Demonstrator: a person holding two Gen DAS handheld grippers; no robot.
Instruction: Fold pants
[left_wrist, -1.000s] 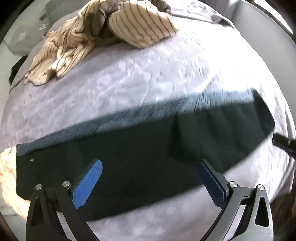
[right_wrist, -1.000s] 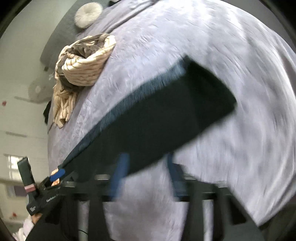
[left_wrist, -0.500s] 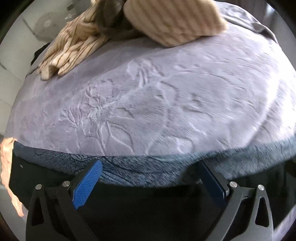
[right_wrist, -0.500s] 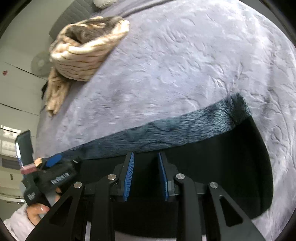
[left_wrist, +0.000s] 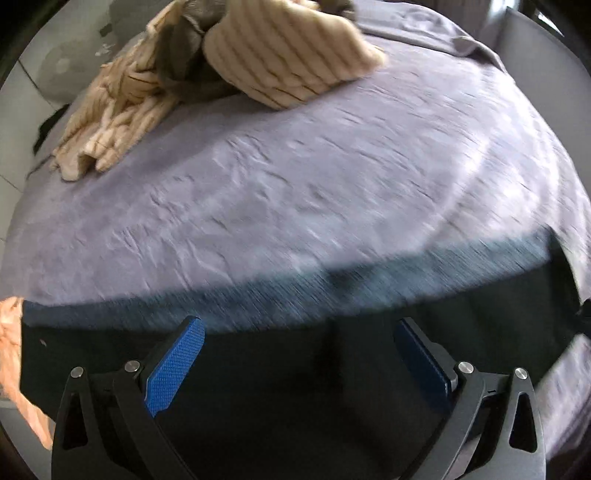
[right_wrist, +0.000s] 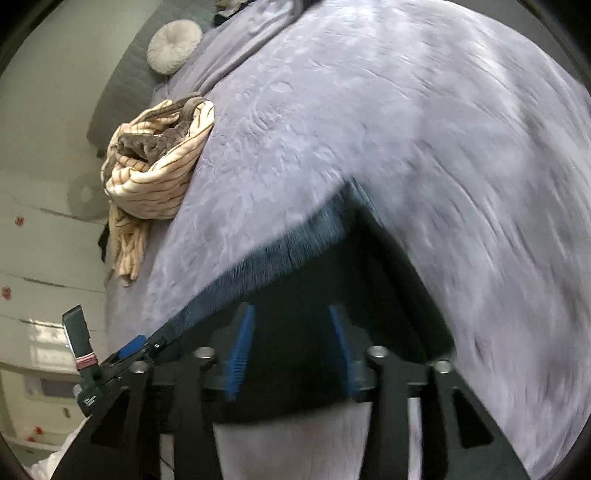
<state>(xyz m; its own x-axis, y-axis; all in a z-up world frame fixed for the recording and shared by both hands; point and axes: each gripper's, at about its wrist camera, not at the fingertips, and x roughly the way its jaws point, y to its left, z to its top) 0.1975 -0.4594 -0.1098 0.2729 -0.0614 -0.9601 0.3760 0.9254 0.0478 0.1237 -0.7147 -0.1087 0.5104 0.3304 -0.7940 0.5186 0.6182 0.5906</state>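
While my left gripper (left_wrist: 299, 354) gapes wide over the pants (left_wrist: 295, 406), my right gripper (right_wrist: 291, 347) hovers part-open; striped blanket (left_wrist: 280, 62) beyond.

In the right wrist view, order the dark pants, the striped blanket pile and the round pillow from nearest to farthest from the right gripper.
1. dark pants, right at the right gripper.
2. striped blanket pile, mid-left on the bed.
3. round pillow, far upper left by the headboard.

Soft daylight, heavy motion blur, fisheye bending, dark vignette at edges
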